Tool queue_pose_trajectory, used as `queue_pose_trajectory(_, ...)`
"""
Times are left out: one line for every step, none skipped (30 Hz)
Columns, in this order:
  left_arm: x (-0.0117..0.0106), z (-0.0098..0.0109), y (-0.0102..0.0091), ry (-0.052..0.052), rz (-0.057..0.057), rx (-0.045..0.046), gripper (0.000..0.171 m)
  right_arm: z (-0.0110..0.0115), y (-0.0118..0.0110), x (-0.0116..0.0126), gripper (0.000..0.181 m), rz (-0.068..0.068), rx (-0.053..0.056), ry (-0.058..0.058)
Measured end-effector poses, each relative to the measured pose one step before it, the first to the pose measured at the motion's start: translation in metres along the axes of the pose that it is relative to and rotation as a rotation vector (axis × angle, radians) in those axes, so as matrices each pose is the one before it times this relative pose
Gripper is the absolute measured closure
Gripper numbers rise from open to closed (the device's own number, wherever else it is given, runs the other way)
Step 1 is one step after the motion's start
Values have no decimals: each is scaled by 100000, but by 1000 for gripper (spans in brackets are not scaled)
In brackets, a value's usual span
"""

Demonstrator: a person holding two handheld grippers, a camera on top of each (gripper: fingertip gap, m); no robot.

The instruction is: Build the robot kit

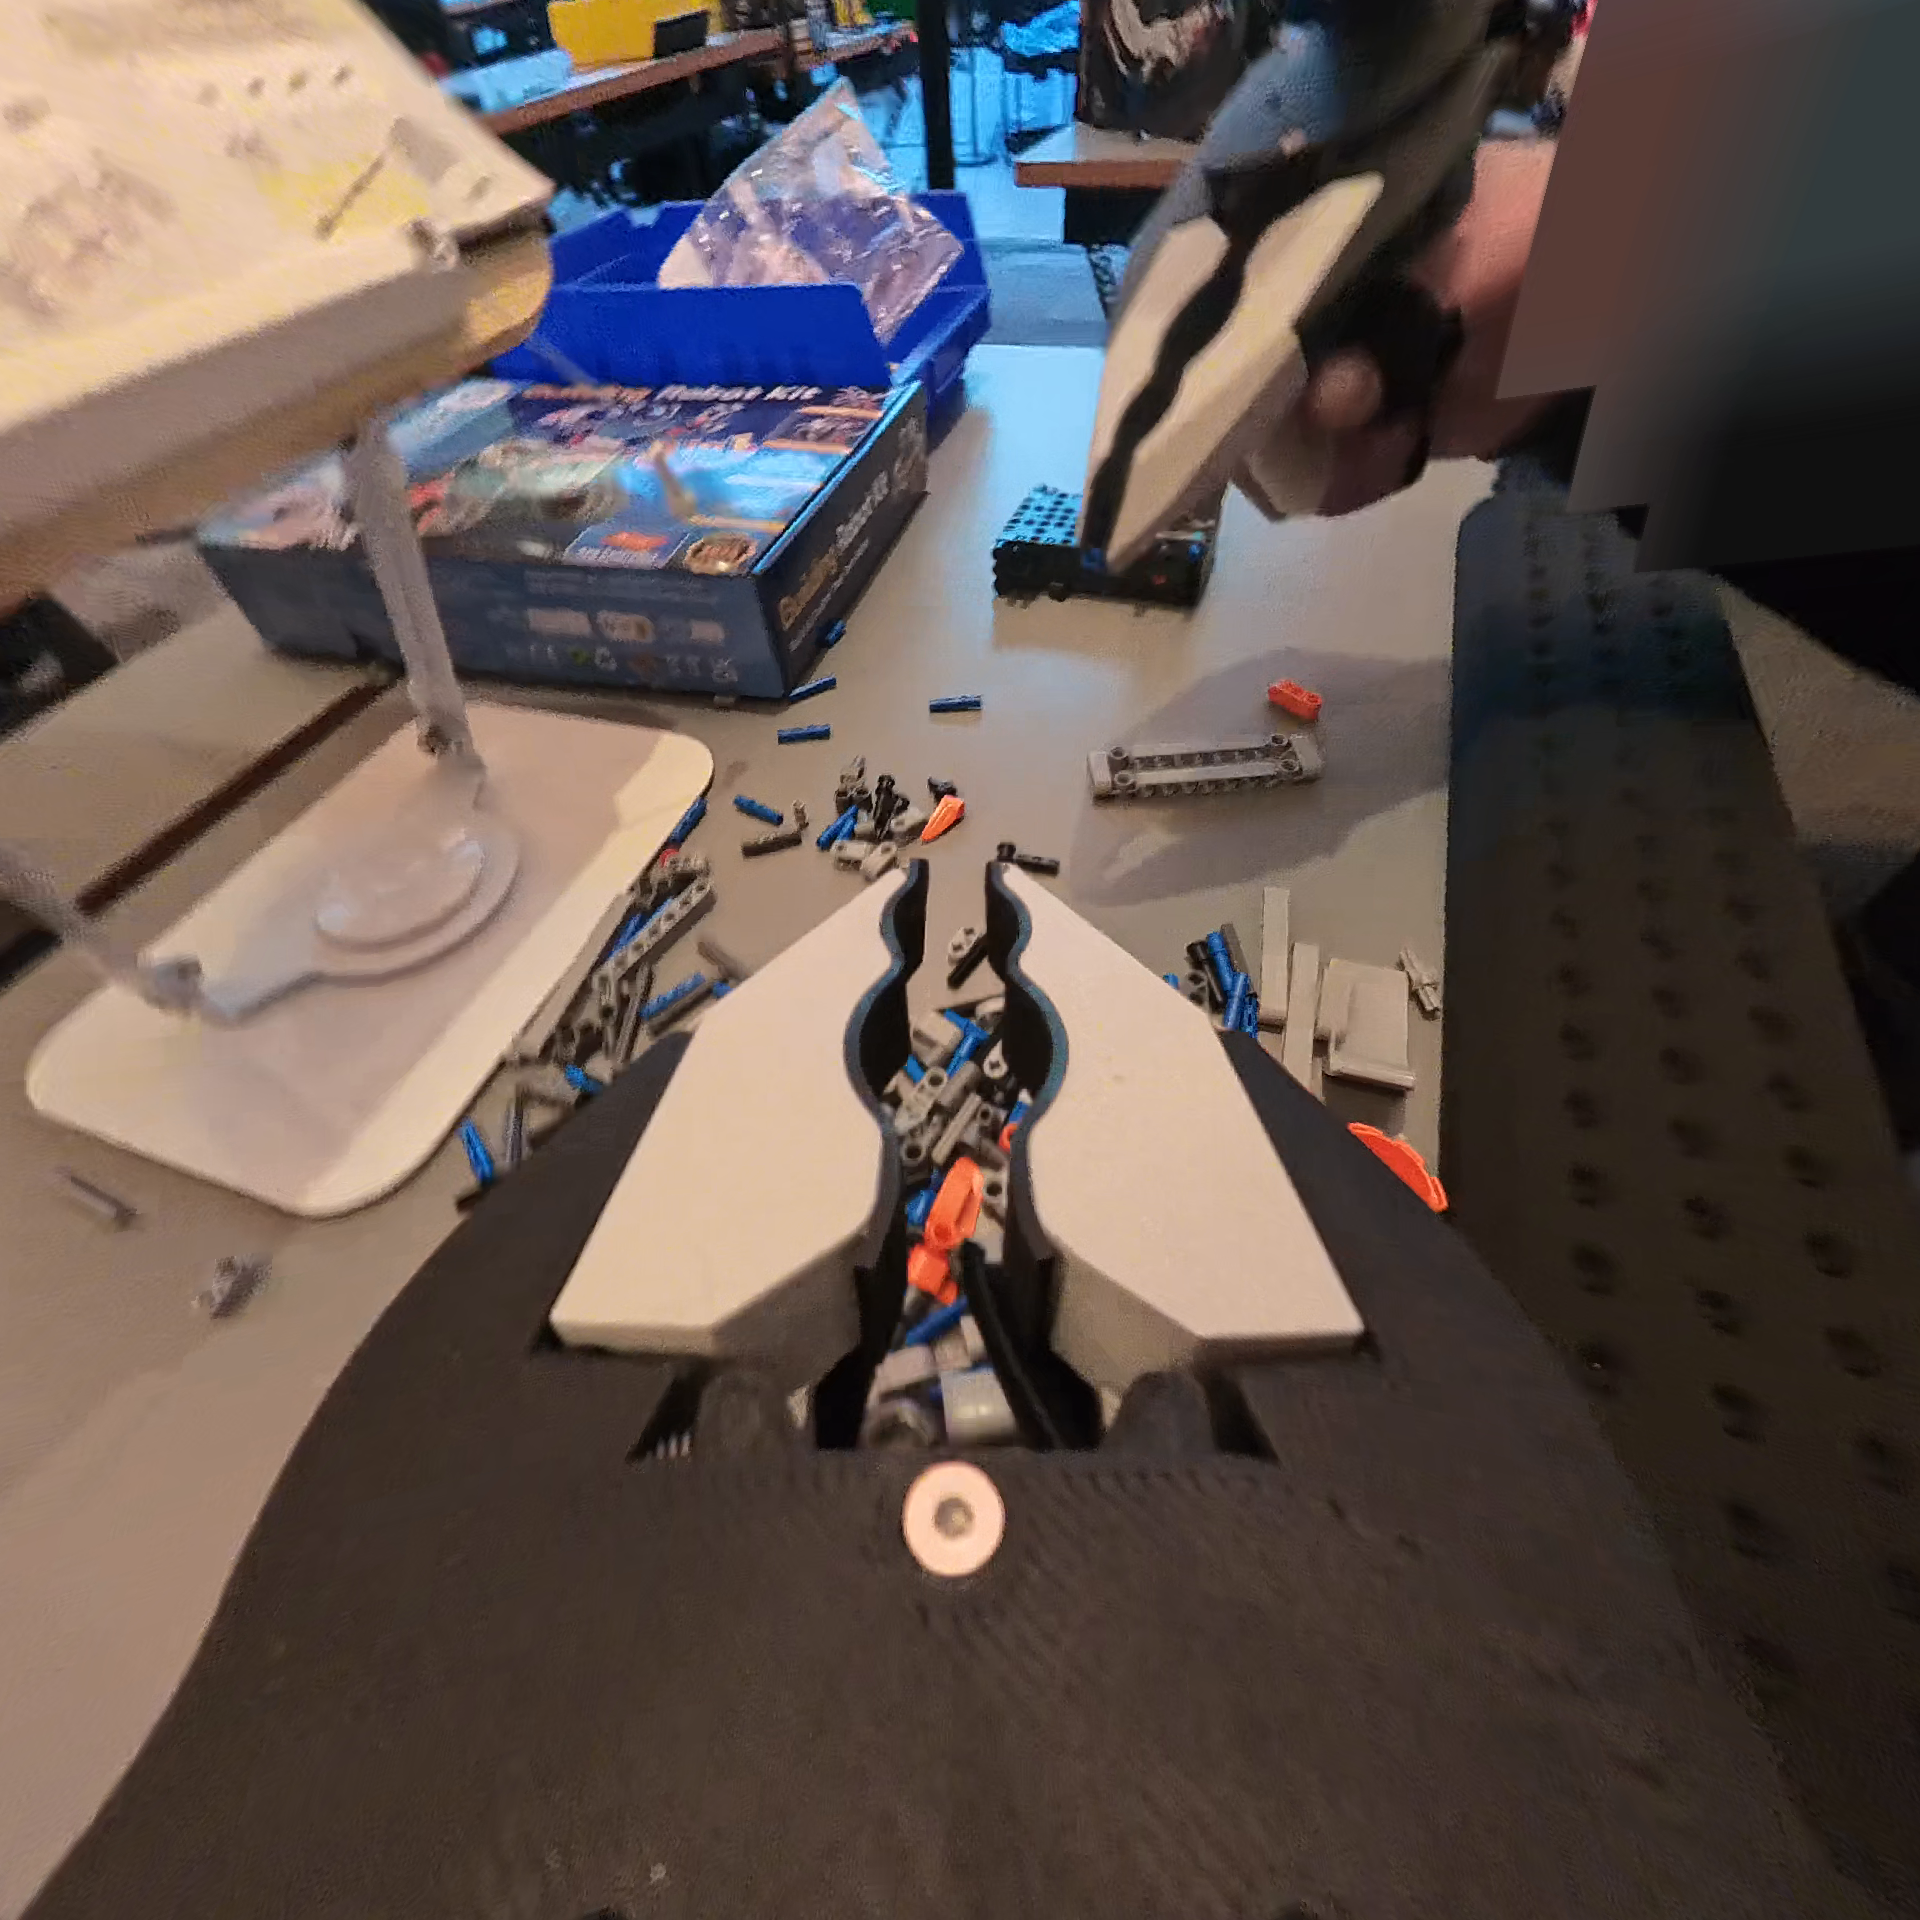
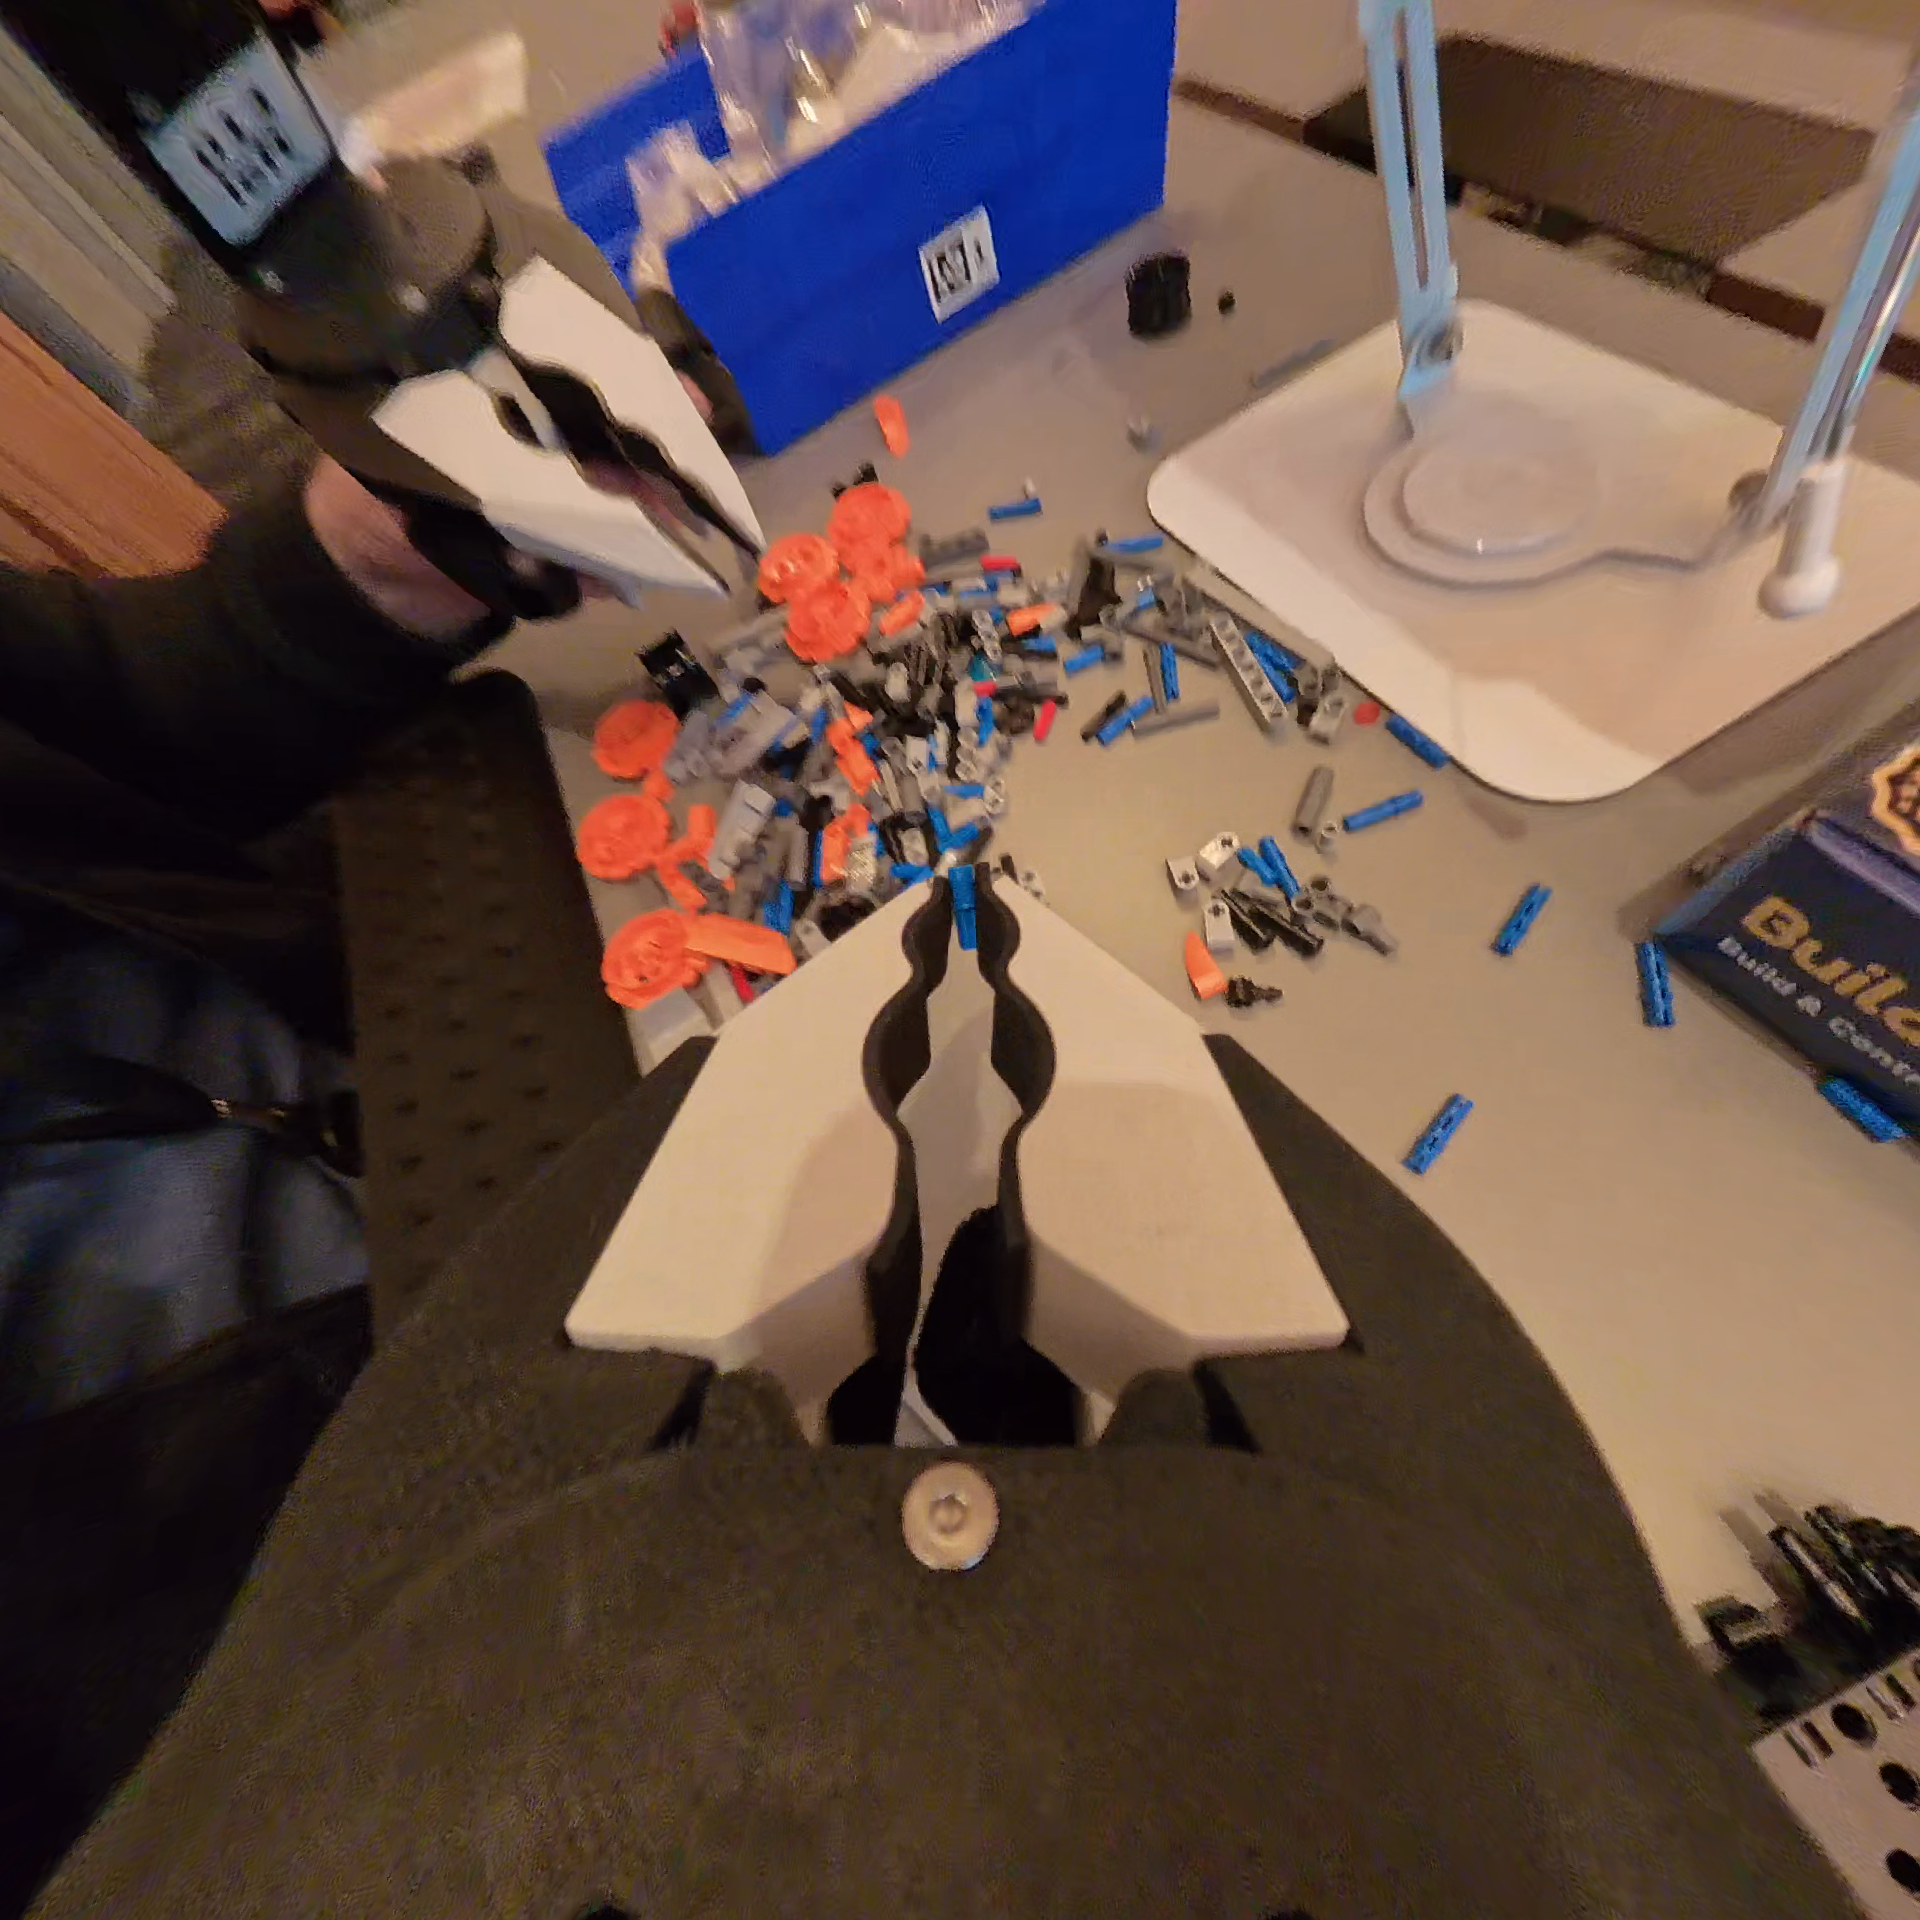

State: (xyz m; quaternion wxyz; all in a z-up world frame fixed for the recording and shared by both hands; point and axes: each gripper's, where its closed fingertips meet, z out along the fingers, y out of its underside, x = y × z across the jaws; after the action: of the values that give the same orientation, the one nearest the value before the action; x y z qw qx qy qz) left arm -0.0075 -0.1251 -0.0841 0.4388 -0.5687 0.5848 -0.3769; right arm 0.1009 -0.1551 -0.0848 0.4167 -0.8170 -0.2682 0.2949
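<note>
My left gripper (image 1: 956, 875) hovers low over a pile of small grey, blue, black and orange building pieces (image 1: 945, 1112). Its jaws stand a narrow gap apart with nothing between them. My right gripper (image 2: 964, 902) is shut on a small blue pin (image 2: 964, 914) at its tips. In the left wrist view the right gripper (image 1: 1099, 551) points down at a black perforated block assembly (image 1: 1039, 530). In the right wrist view the left gripper (image 2: 732, 566) sits over the far left of the pile (image 2: 914, 707), beside orange wheels (image 2: 831, 582).
A white stand base (image 1: 343, 1039) (image 2: 1558, 623) sits by the pile. Behind are a blue bin (image 1: 727, 312) (image 2: 883, 239) and a dark blue kit box (image 1: 623, 540) (image 2: 1818, 935). A grey beam (image 1: 1205, 764) lies apart. A dark dotted surface (image 1: 1610, 1039) borders the table. Tip to tip, the grippers are about 12 cm apart.
</note>
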Motion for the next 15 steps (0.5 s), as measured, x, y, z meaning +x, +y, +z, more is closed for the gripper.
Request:
queue_pose_trajectory(577, 484, -634, 1628, 4520, -110, 163, -426, -659, -384, 179, 554, 2644, -2142)
queue_pose_trajectory(602, 551, -657, 2281, 4133, 14, 163, -194, -557, -426, 179, 772, 2374, -2576)
queue_pose_trajectory(394, 603, -574, 1394, 3997, -418, 162, -9, -389, -408, 179, 969, 1848, -2781)
queue_pose_trajectory(209, 584, -428, 515, 4744, -1045, 160, 118, -281, -441, 179, 966, 1609, -3328)
queue_pose_trajectory(74, 532, -338, -238, 5502, -1224, 159, 198, -211, -411, 179, 1162, 1720, -3372)
queue_pose_trajectory(58, 486, -295, -244, 5355, -553, 159, 255, -92, -337, 179, 1292, 1360, -3220)
queue_pose_trajectory(17, 483, -201, -452, 4492, 16, 159, 289, -1, -290, 179, 941, 993, -3002)
queue_pose_trajectory(-30, 484, -69, -843, 3466, -162, 159, 276, 31, -223, 179, 835, 867, -2782)
queue_pose_trajectory(11, 449, -8, -895, 3038, -225, 158, 281, 47, -105, 179, 1255, 915, -2431)
queue_pose_trajectory(105, 370, -38, -980, 3476, -70, 157, 275, 58, -55, 179, 1416, 867, -2422)
queue_pose_trajectory(113, 278, -54, -1374, 3939, -8, 157, 247, 83, -84, 179, 1206, 712, -2563)
queue_pose_trajectory(-59, 194, -56, -2432, 3699, 83, 156, 233, 138, -56, 179, 960, 155, -2225)
queue_pose_trajectory(223, 128, -143, -248, 2259, 763, 153, 185, 87, -2, 179, 687, 231, -1627)
queue_pose_trajectory(322, 61, -250, 1007, 1085, 1315, 149, 160, 42, -79, 178, 623, 330, -1803)
queue_pose_trajectory(36, -54, -386, -528, 1272, 2029, 148, 150, 76, -92, 178, 496, -79, -1622)
